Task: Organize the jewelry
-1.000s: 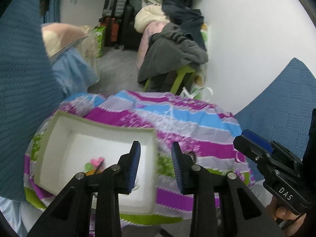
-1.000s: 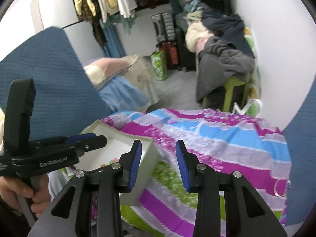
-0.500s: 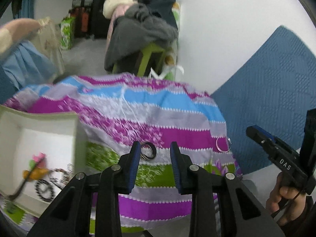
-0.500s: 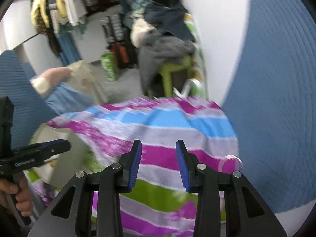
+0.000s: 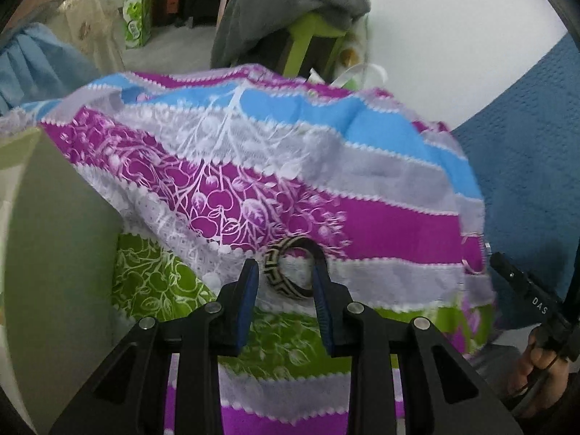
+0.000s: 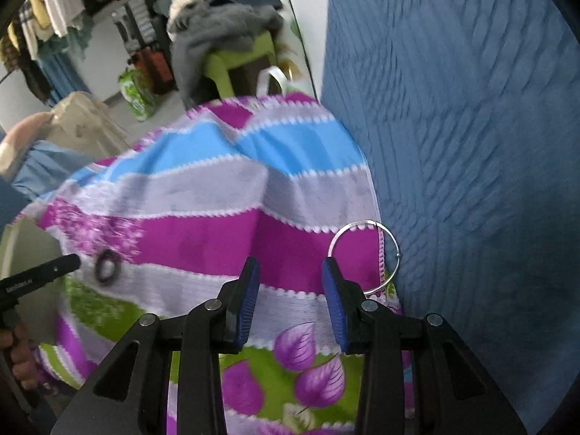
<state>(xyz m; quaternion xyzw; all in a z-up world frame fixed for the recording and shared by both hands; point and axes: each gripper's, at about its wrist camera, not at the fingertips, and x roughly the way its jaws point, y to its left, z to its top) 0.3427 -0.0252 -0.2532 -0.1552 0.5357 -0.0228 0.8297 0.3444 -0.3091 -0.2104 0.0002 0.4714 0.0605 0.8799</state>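
We hold two matching hand tools. Our left gripper (image 5: 286, 282) has a matte black plastic frame that forks into two arms, each with a round silver screw head near the knuckle. Its fingers (image 5: 246, 304) carry ribbed blue pads. Our right gripper (image 6: 291, 290) looks the same. Seen from the left wrist camera, its black body bears white letters "DAS". Bare skin of our right hand (image 5: 536, 369) shows below those letters.
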